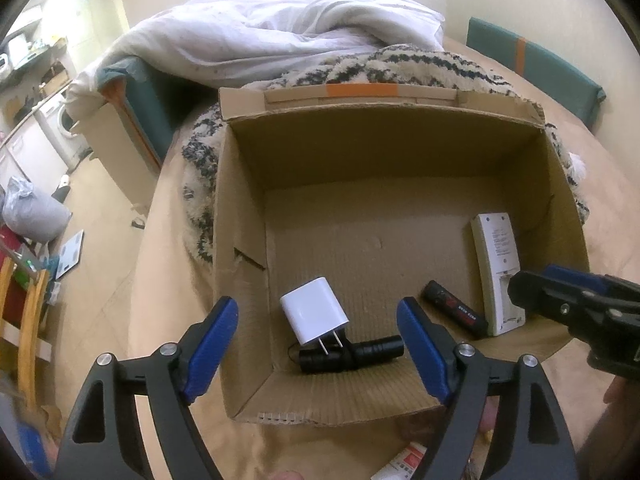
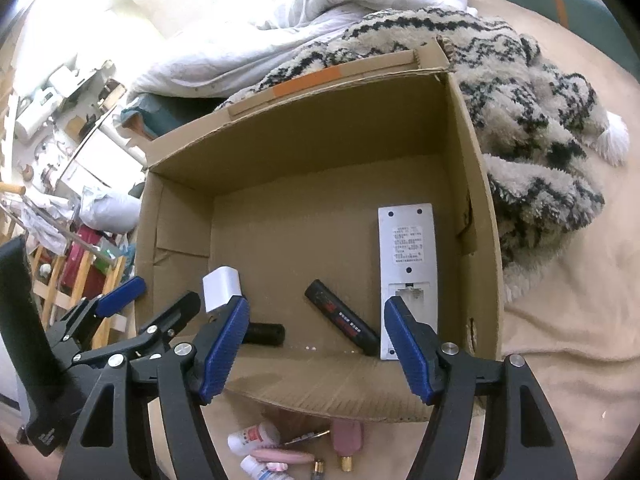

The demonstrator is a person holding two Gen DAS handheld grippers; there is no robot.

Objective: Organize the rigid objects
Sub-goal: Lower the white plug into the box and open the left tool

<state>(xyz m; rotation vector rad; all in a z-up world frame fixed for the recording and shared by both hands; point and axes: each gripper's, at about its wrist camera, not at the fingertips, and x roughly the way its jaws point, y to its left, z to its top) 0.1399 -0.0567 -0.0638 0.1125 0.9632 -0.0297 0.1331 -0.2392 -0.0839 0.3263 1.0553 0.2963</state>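
An open cardboard box [image 1: 360, 152] [image 2: 300, 140] stands on a beige bed. On its floor lie a white charger plug [image 1: 312, 312] [image 2: 222, 288], a black flashlight [image 1: 352, 354] [image 2: 264, 334], a black stick with a red label [image 1: 456, 310] [image 2: 344, 316] and a white remote [image 1: 498, 264] [image 2: 406, 252], back side up along the right wall. My left gripper [image 1: 316, 308] [image 2: 160, 296] hovers open over the box's near left part, above the plug and flashlight, holding nothing. My right gripper [image 2: 316, 304] [image 1: 576, 304] hangs open over the near right part, above the stick and remote, also holding nothing.
Small bottles [image 2: 256, 436], a pink item [image 2: 348, 434] and a red-and-white pack [image 1: 408, 456] lie on the bed in front of the box. A patterned fuzzy blanket [image 2: 532, 120] and a white duvet [image 1: 280, 32] lie behind it. The floor at left is cluttered.
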